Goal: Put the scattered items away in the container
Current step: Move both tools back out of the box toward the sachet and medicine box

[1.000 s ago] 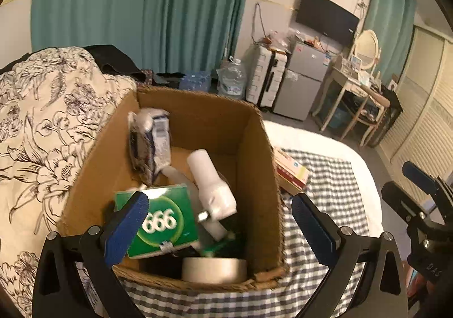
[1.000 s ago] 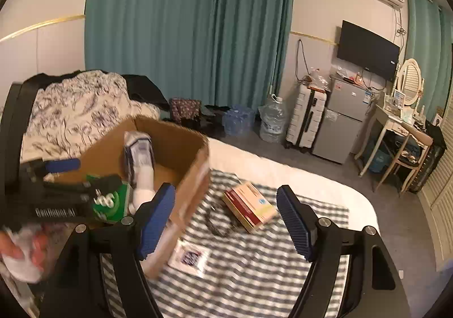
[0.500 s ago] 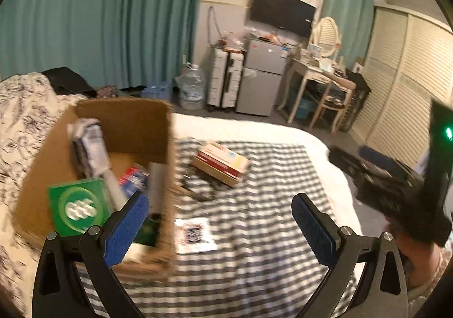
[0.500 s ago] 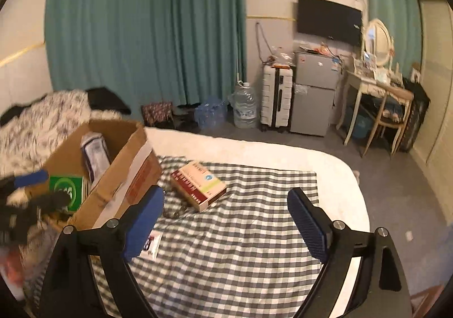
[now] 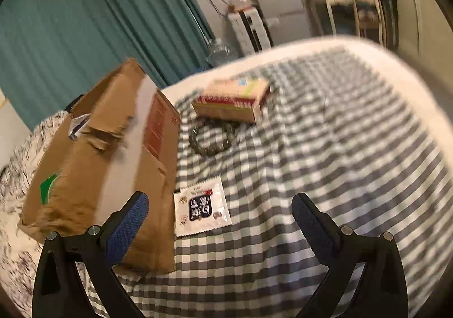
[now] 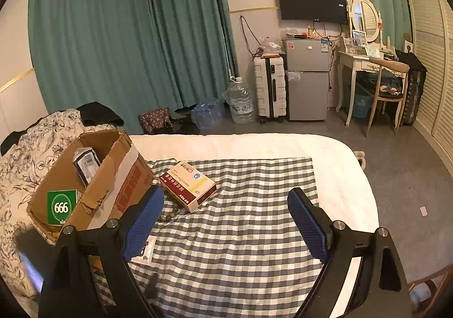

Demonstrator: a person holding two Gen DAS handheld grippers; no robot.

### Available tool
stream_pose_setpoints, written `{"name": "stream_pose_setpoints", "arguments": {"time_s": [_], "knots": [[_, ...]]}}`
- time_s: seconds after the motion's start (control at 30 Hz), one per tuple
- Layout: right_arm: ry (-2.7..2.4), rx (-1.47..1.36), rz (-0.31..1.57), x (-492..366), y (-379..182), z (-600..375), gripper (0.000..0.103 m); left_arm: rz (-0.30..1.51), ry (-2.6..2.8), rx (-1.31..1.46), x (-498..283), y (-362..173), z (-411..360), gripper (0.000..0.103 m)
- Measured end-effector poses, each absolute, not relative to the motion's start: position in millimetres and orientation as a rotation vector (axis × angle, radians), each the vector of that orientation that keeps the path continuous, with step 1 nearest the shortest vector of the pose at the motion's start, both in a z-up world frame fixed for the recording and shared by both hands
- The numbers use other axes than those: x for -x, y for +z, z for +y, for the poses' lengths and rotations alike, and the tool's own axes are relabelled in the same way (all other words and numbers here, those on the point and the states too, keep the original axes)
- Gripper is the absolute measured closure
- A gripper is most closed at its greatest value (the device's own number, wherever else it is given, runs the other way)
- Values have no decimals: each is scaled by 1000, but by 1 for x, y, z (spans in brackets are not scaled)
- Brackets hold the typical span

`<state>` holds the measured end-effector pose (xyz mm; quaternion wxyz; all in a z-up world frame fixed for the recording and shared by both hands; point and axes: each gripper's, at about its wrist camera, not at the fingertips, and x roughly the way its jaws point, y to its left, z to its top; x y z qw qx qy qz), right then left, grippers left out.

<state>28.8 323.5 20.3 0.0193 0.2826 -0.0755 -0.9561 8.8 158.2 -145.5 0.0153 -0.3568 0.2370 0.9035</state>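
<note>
Sachet (image 5: 201, 210) beside cardboard box (image 5: 113, 159), unobstructed

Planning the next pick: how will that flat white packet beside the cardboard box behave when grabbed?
The packet lies thin and flat on the checked cloth, so it is probably light and floppy. Its edges sit low, so fingers may slide over it or bunch the cloth.

Both grippers (image 5: 219, 219) (image 6: 225, 219): black frames, silver screws, blue dimpled jaws.
</note>
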Motion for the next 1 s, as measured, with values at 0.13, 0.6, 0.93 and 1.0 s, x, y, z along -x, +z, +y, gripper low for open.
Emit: {"name": "stream_pose_setpoints", "arguments": {"time_s": [0.13, 0.6, 0.93, 1.0], "knots": [[-2966, -869, -267, -29, 19, 330, 14, 759, 2826, 1237, 11, -171, 147, 0], [-2958, -926, -339, -20, 2, 342, 14, 681, 2802, 1329, 49, -186, 140, 0], [-2945, -972, -340, -18, -6, 345, 14, 528, 2787, 1390, 59, -178, 113, 0], [-2944, -975, -354, -17, -5, 347, 14, 453, 2728, 1422, 57, -184, 116, 0]]}}
